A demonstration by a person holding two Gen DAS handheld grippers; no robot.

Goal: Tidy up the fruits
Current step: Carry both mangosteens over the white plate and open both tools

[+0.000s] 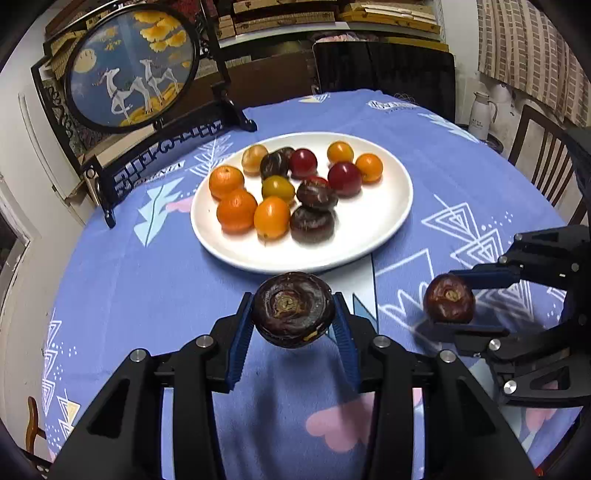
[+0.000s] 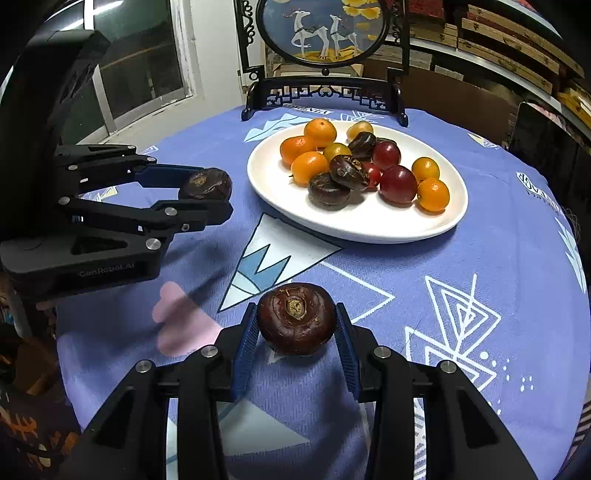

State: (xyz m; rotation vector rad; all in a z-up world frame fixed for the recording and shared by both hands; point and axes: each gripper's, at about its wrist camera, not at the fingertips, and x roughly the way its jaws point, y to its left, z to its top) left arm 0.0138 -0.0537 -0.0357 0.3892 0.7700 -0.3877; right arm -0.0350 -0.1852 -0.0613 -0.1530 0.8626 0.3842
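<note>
Holding a dark brown water chestnut (image 1: pixel 292 309) clamped between the blue pads of the left gripper (image 1: pixel 293 321), lifted clear of the blue patterned tablecloth (image 1: pixel 155 280) just in front of the white plate (image 1: pixel 376 225). Gripping a second, redder-brown water chestnut (image 2: pixel 296 317) in the right gripper (image 2: pixel 297 326), pads pressed on both of its sides, stem scar facing up, also near the front rim of the plate. Seen from the left wrist, right gripper off to the right side with its chestnut pinched between upper and lower fingers; seen from the right wrist, left gripper off to the left, its chestnut at the fingertips, well apart from the other one.

On the plate, a mixed heap: two tangerines (image 1: pixel 236 210) at the left, several small orange kumquats (image 1: pixel 272 217) scattered left, middle and right, dark red round fruits (image 1: pixel 344 178) toward the back right, and more dark water chestnuts (image 1: pixel 312 224) stacked near the middle, some touching and overlapping.

Behind the plate, at the far edge of the table, a round deer picture in a black carved stand (image 1: pixel 133 66). Further back, shelves of stacked boxes (image 1: pixel 332 18), a dark chair back (image 1: pixel 384 74), and a white jug (image 1: pixel 482 114) at the right.
</note>
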